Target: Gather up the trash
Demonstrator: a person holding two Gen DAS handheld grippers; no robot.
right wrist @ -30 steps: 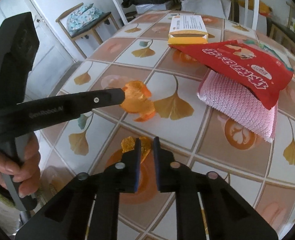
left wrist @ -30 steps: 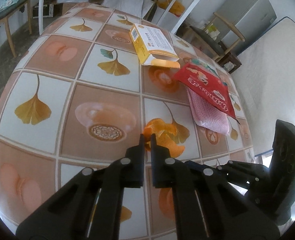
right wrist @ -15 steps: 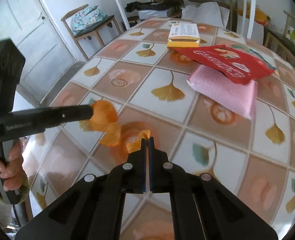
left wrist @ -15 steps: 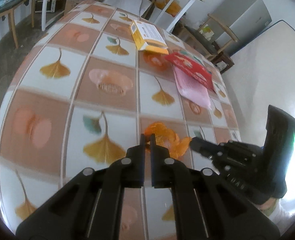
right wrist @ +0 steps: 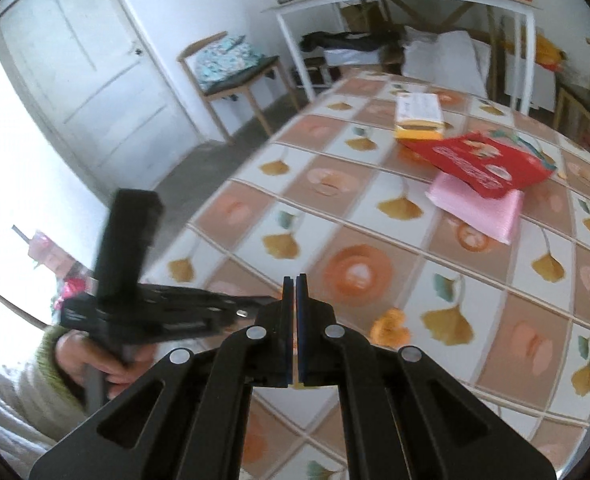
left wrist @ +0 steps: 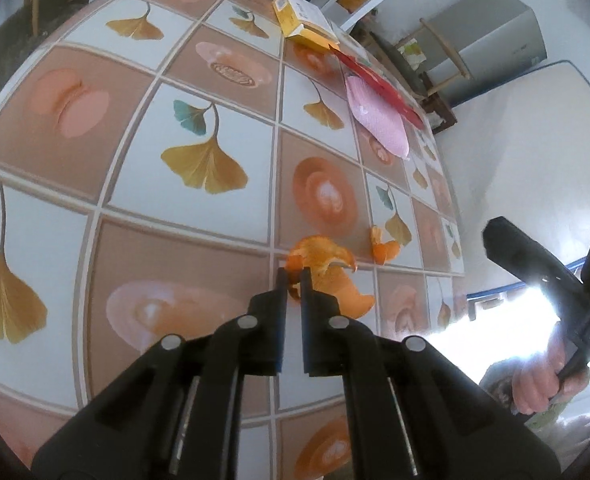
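Left gripper (left wrist: 293, 273): clamped on large orange peel (left wrist: 327, 276), partly hidden. Right gripper (right wrist: 295, 280): fingers pressed together, contents unclear. Small peel (left wrist: 384, 249): near, blurred.

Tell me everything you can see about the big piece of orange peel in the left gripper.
The orange peel is a large, curled, bright orange strip with torn, pointed edges, looking thin and leathery. The left gripper has its jaws closed on one upturned end; the rest trails right of the fingertips over the patterned tablecloth, near the table's edge. Whether it touches the cloth is unclear. A smaller peel scrap lies apart, just beyond it.
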